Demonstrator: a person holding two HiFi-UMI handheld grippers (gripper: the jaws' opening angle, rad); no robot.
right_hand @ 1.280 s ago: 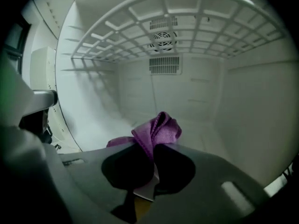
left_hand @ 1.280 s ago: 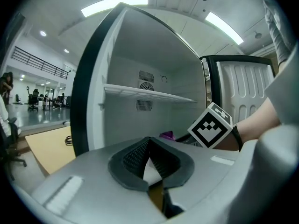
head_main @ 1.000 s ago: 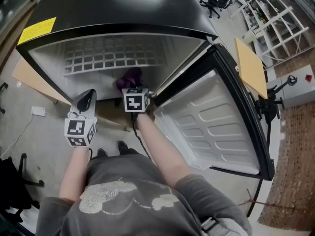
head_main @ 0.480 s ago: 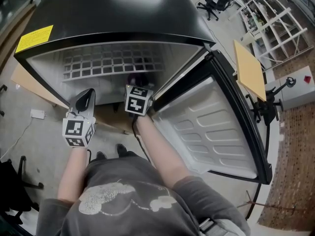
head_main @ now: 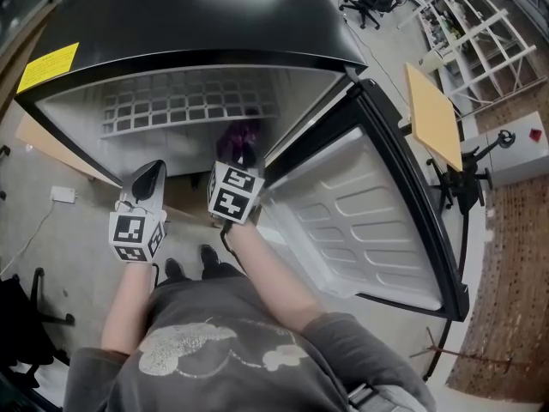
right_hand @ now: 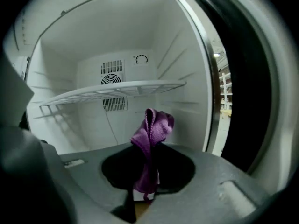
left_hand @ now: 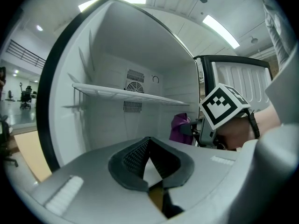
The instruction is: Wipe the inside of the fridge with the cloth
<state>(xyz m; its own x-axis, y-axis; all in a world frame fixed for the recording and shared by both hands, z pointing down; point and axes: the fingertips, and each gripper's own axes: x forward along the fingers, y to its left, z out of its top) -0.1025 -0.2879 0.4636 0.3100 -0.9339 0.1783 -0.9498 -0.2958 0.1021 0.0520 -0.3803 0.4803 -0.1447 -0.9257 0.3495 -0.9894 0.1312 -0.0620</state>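
The black fridge (head_main: pixel 214 15) stands open, its white inside (right_hand: pixel 121 45) bare but for one wire shelf (head_main: pixel 184 110). A purple cloth (right_hand: pixel 150 139) sticks up from my right gripper (right_hand: pixel 147 181), whose jaws are shut on it. In the head view that cloth (head_main: pixel 241 136) sits at the fridge mouth, near the right wall, just ahead of the right gripper (head_main: pixel 238 157). The left gripper view also catches the cloth (left_hand: pixel 180 127) beside the marker cube. My left gripper (head_main: pixel 146 183) hangs outside the fridge's lower left edge, jaws shut with nothing between them (left_hand: pixel 150 174).
The fridge door (head_main: pixel 369 221) swings wide to the right, its white ribbed liner facing up. A wooden board (head_main: pixel 433 114) on a stand is beyond the door. Metal shelving (head_main: pixel 480 41) stands at the far right. A tan panel (head_main: pixel 51 144) lies left of the fridge.
The right gripper has drawn back a little from the fridge and the purple cloth shows again above its cube. The left gripper has barely moved.
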